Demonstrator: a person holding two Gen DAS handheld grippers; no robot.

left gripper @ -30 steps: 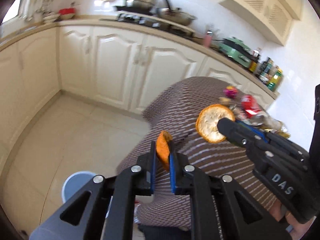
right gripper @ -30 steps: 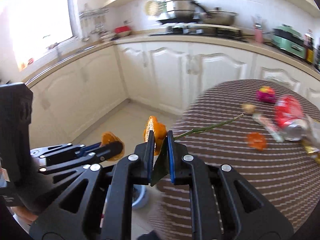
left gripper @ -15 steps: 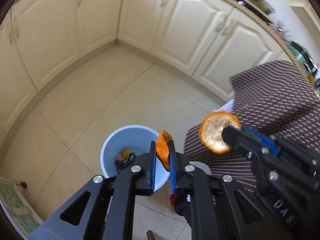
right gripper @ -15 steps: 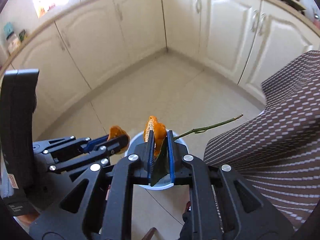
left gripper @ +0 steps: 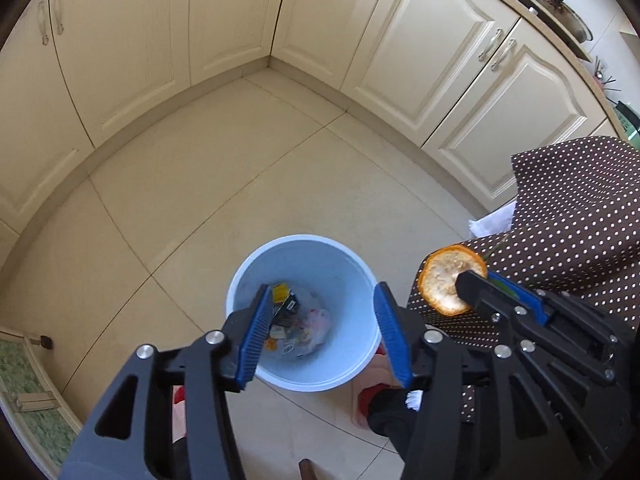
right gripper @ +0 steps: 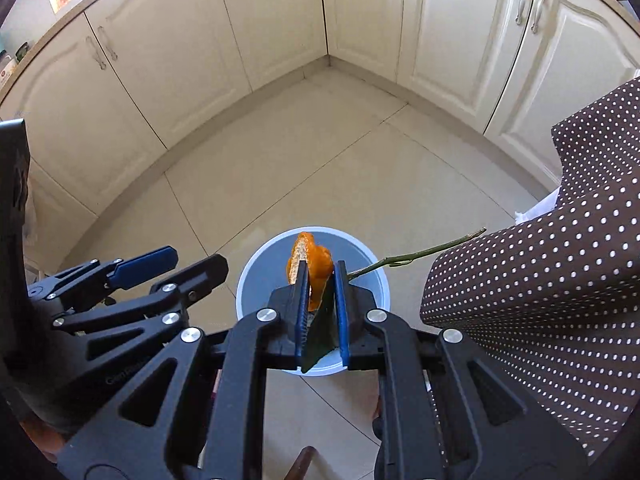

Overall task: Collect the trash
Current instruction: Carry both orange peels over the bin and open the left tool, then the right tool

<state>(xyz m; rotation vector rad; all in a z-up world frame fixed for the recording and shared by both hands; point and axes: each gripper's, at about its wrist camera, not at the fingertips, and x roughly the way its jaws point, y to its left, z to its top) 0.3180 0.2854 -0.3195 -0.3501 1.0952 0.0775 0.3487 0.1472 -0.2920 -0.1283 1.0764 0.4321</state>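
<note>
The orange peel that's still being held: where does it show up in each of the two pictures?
Left wrist view: the orange peel is at lower right, pinched in the right gripper, beside the blue bin.
Right wrist view: the same peel sits at centre, upright between the blue pads together with a green twig, directly over the bin.
Shared landmark: the blue bin on the tiled floor, next to the dotted tablecloth.

A home kitchen: cream panelled cabinet doors (left gripper: pixel 432 44) with metal handles wrapping the corner across the top of frame, beige floor tiles (left gripper: pixel 248 184) below, a pan (left gripper: pixel 560 8) on the counter at upper right, a dotted tablecloth (right gripper: pixel 560 280) at right
</note>
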